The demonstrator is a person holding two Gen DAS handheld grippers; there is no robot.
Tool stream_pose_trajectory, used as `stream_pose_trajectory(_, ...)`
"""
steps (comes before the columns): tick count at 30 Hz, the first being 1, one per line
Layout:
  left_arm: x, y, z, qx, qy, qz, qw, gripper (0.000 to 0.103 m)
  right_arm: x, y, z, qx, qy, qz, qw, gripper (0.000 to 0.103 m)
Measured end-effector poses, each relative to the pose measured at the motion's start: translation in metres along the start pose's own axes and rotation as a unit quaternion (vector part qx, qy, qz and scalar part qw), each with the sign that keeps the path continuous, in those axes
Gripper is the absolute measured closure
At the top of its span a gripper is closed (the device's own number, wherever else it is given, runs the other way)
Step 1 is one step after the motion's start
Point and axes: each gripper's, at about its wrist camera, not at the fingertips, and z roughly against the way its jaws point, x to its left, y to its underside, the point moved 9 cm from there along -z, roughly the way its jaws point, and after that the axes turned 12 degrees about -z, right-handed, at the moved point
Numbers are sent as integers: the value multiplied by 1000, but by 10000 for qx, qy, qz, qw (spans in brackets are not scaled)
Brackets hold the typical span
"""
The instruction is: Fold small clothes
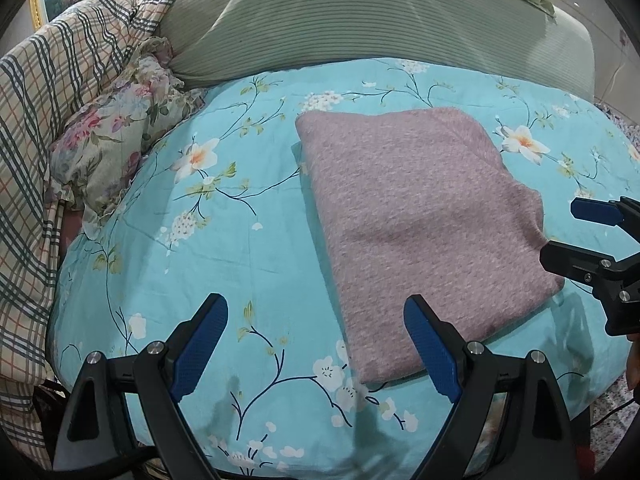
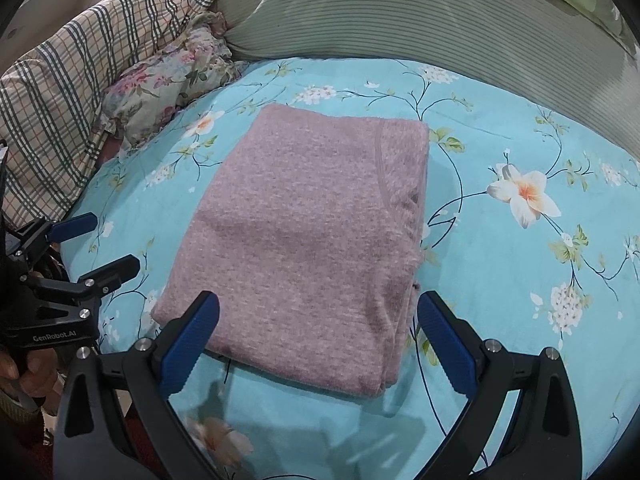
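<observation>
**Fingers spread wide over a folded mauve knit**

Fingers of both grippers stand wide apart with nothing between them. The left gripper (image 1: pixel 316 344) hangs over the turquoise floral bedsheet (image 1: pixel 248 248), with only its right-hand blue pad (image 1: pixel 430 350) over the near left corner of the folded mauve knit garment (image 1: pixel 416 216). The right gripper (image 2: pixel 318 340) hangs over the garment's near edge, one finger over that edge and the other just off the side where the layered edges show.

The garment lies flat on the bedsheet as a neat rectangle, a ribbed band showing at its far right corner. Beyond the garment runs a green ribbed pillow (image 1: pixel 360 24). To the garment's far left sits a floral ruffled pillow (image 1: pixel 120 128), and past that a plaid quilt (image 1: pixel 52 80) is heaped.
</observation>
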Motion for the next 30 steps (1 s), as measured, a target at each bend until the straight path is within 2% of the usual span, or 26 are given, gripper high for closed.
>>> stream_pose_trajectory(30,-1,-6,5,-75,-71,-22,9999,13,3,-5,2,-46,-23,28,10000,4)
